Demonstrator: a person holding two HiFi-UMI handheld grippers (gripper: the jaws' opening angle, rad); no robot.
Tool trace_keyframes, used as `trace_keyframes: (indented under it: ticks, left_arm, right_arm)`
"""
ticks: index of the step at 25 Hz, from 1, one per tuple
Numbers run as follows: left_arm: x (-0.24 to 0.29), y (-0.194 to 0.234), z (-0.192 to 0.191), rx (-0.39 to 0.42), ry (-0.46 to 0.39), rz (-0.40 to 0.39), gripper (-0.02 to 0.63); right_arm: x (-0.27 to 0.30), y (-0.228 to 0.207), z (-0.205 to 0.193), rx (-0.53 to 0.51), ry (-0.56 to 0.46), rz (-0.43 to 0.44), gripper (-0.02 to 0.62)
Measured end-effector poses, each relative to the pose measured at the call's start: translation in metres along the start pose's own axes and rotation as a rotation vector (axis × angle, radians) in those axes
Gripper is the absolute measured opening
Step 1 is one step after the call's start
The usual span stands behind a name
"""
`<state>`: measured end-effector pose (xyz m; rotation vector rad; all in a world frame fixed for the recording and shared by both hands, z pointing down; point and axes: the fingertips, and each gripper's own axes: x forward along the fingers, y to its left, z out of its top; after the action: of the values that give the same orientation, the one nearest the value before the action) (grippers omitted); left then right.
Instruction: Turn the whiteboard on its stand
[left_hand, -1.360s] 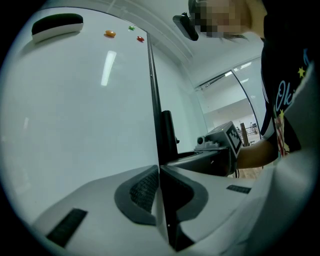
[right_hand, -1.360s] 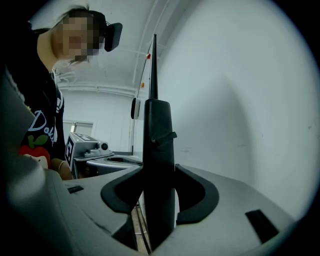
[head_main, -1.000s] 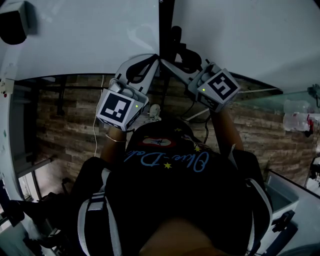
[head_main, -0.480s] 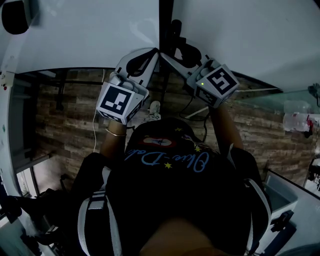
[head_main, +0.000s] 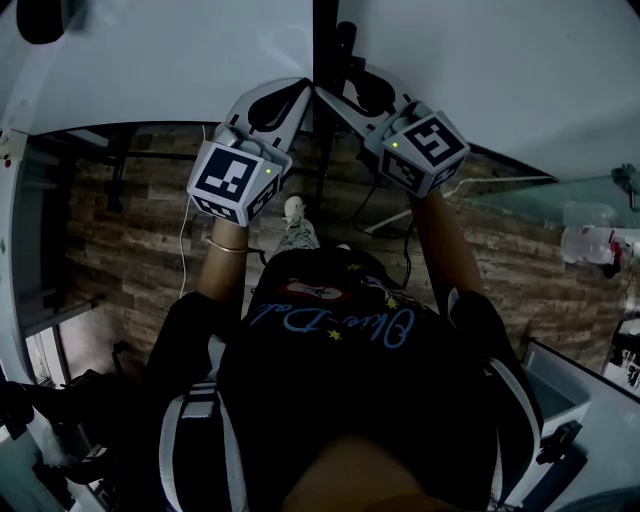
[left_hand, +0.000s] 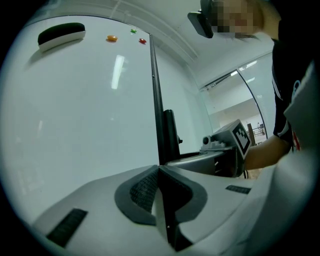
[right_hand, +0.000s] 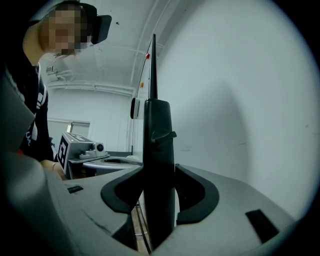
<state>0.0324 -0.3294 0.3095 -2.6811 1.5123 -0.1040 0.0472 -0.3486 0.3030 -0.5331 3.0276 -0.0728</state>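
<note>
A wood-plank floor (head_main: 120, 250) is stretching across the head view from 9 o'clock to 3 o'clock, brown and dimly lit. A thin white cable (head_main: 183, 262) is trailing down over the planks at about 10 o'clock. Dark cables (head_main: 372, 205) are looping over the boards at about 1 o'clock. A light-coloured shoe (head_main: 294, 209) is resting on the floor near 12 o'clock, between the two runs of cable. Bars of a dark frame (head_main: 118, 165) are standing at 10 o'clock, further out.

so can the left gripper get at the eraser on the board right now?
Probably not. The left gripper is shut on the whiteboard edge, and the eraser sits far off across its face; it would have to let go first.
</note>
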Motion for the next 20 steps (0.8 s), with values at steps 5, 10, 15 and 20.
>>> trace_keyframes:
  ticks: [5,10,15,20]
  left_arm:
    - [0.001,-0.001,0.002,0.025,0.020,0.002,-0.011]
    - [-0.004,0.001,-0.001,0.012,0.020,-0.029,-0.011]
    - [-0.023,0.003,-0.002,0.006,0.014,-0.064,-0.009]
    - [-0.030,0.006,-0.004,0.010,0.018,-0.098,-0.009]
  right_arm:
    - [-0.001,0.000,0.002,-0.017,0.005,-0.016,0.192]
    - [0.001,0.004,-0.001,-0.014,0.007,-0.036,0.192]
    - [0.007,0.021,-0.003,-0.013,0.001,-0.070,0.192]
    - [0.011,0.028,-0.004,-0.021,0.016,-0.095,0.192]
